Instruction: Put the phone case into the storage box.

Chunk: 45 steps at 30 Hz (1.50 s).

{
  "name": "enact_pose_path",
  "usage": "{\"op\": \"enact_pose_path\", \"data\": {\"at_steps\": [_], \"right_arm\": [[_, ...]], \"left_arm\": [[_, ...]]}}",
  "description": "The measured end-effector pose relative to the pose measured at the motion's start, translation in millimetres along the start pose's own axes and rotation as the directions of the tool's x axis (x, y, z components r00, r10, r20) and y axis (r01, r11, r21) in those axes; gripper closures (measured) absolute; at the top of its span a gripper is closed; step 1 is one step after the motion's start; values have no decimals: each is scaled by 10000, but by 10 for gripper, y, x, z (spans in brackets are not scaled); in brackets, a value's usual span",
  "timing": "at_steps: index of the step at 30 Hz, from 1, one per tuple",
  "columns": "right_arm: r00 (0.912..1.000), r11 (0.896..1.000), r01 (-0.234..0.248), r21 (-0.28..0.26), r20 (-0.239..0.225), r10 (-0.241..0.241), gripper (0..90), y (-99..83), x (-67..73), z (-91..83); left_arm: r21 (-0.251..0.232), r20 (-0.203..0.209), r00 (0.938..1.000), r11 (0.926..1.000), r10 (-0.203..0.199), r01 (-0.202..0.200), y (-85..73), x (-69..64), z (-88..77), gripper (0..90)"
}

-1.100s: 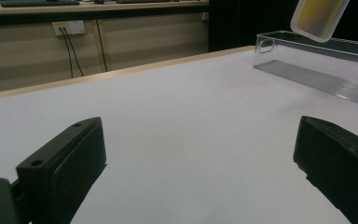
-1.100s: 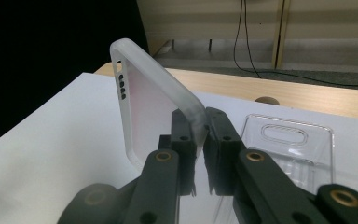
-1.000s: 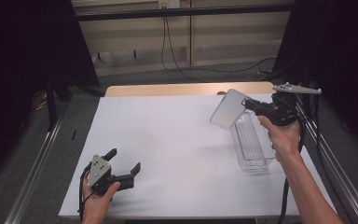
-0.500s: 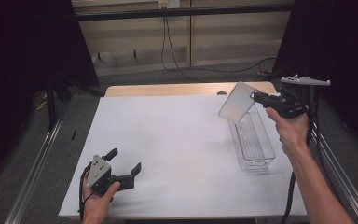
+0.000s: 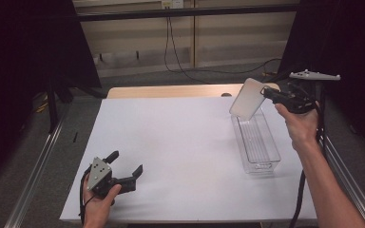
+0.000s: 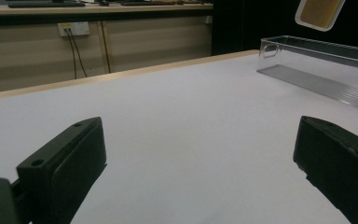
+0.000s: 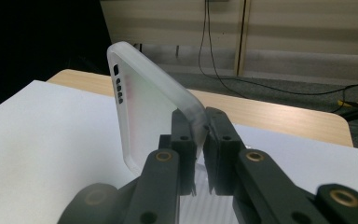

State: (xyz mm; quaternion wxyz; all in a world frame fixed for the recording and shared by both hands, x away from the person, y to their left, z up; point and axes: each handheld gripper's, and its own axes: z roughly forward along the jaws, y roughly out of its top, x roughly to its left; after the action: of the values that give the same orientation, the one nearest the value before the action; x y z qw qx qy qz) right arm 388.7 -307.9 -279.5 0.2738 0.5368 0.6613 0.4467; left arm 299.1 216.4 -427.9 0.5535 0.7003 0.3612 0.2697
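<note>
While the left gripper [image 5: 126, 175] is resting near the front left of the white table [image 5: 180, 142] with jaws spread and empty, the right gripper [image 5: 266, 93] is pinching a frosted translucent phone case [image 5: 246, 99] by one edge above the long clear plastic bin [image 5: 256, 142], apparently the case's destination; nothing is blocking the path.

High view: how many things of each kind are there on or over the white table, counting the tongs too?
Tongs: 2, the left tongs and the right tongs
Phone case: 1, the frosted phone case pinched in the right tongs
Clear plastic bin: 1, the clear plastic bin on the table
Total: 4
</note>
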Motion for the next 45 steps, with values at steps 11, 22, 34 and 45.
{"op": "enact_pose_path", "data": {"at_steps": [11,22,34,45], "right_arm": [[9992,10000,27,-91,397,-23,836,-5,-140,87],[9965,9982,599,-72,588,-594,836,4,-152,214],[9918,9942,1065,138,689,-1072,837,36,-231,343],[9880,9902,1320,446,746,-1351,838,30,-320,495]], "left_arm": [[-29,-63,10000,10000,9,-9,1,13,-4,23],[76,-218,9998,10000,5,-4,-6,22,-7,23],[194,-425,9991,9998,-67,76,-16,61,-2,23],[204,-366,9992,9996,-167,175,-19,63,21,23]]}}
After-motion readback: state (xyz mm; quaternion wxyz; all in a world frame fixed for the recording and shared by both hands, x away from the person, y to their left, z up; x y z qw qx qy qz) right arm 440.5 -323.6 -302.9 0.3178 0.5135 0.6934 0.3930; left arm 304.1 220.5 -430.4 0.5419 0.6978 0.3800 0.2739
